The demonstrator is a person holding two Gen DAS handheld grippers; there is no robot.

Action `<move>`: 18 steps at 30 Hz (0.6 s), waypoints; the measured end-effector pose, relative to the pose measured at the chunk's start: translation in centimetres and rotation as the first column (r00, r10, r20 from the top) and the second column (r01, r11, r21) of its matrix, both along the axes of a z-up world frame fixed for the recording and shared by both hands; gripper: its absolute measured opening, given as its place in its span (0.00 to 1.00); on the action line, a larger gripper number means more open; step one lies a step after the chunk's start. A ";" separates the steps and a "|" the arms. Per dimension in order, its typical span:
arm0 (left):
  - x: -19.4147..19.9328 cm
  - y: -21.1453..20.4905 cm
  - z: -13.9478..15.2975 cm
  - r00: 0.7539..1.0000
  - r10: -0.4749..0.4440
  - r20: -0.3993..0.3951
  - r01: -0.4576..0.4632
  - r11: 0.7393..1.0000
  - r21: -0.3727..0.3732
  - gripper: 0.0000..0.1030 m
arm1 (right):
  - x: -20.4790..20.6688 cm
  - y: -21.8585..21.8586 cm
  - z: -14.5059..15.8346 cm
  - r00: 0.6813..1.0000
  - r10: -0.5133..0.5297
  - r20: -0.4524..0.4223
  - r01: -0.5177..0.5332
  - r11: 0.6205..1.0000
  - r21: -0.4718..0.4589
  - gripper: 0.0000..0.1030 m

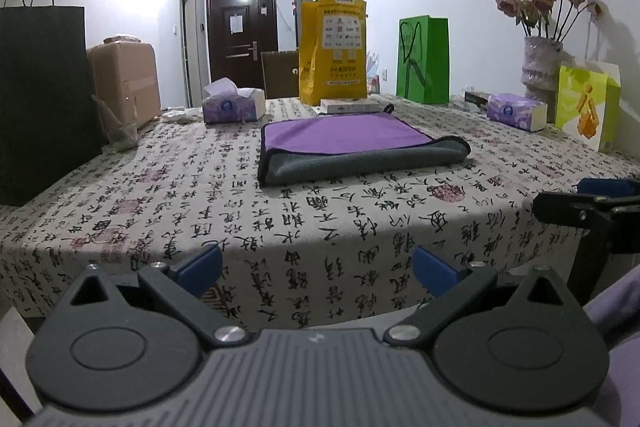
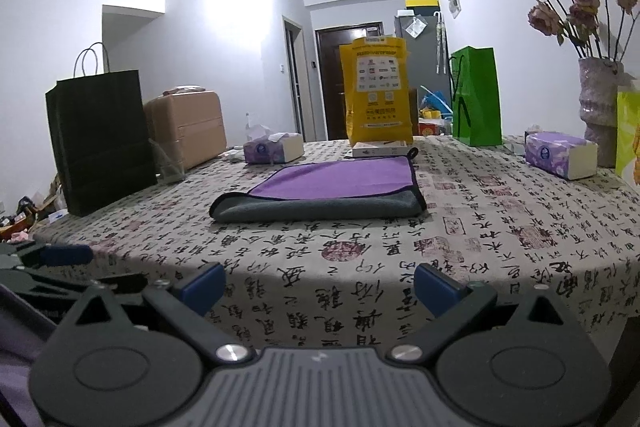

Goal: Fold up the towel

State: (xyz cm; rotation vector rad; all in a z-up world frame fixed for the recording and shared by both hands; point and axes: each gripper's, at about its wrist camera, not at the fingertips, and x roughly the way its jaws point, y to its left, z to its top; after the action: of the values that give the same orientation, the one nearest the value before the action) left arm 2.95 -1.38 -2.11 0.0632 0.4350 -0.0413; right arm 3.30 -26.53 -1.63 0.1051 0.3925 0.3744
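Observation:
A towel, purple on top and grey underneath, lies folded flat in the middle of the table; it also shows in the right wrist view. My left gripper is open and empty, held back at the table's near edge, well short of the towel. My right gripper is open and empty too, also at the near edge. The right gripper shows at the right edge of the left wrist view, and the left gripper at the left edge of the right wrist view.
The table has a cloth printed with calligraphy. Around it stand a black paper bag, a yellow bag, a green bag, two tissue boxes, a vase of dried roses and a flat box behind the towel.

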 end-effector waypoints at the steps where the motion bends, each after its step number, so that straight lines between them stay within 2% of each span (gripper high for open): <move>1: 0.1 0.0 -0.1 1.000 0.003 -0.004 -0.003 1.000 0.001 1.00 | 0.1 -0.1 0.0 1.000 -0.004 -0.002 0.004 1.000 0.003 0.98; 18: 1.4 -0.3 -0.3 0.999 0.015 -0.043 -0.014 1.000 0.018 1.00 | 1.4 -0.8 -0.6 0.999 -0.027 -0.033 0.027 0.999 0.027 0.98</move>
State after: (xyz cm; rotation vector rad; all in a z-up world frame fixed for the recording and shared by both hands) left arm 4.37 -1.67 -2.46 0.0762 0.4792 -0.0244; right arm 4.74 -27.30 -2.23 0.1429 0.4184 0.3517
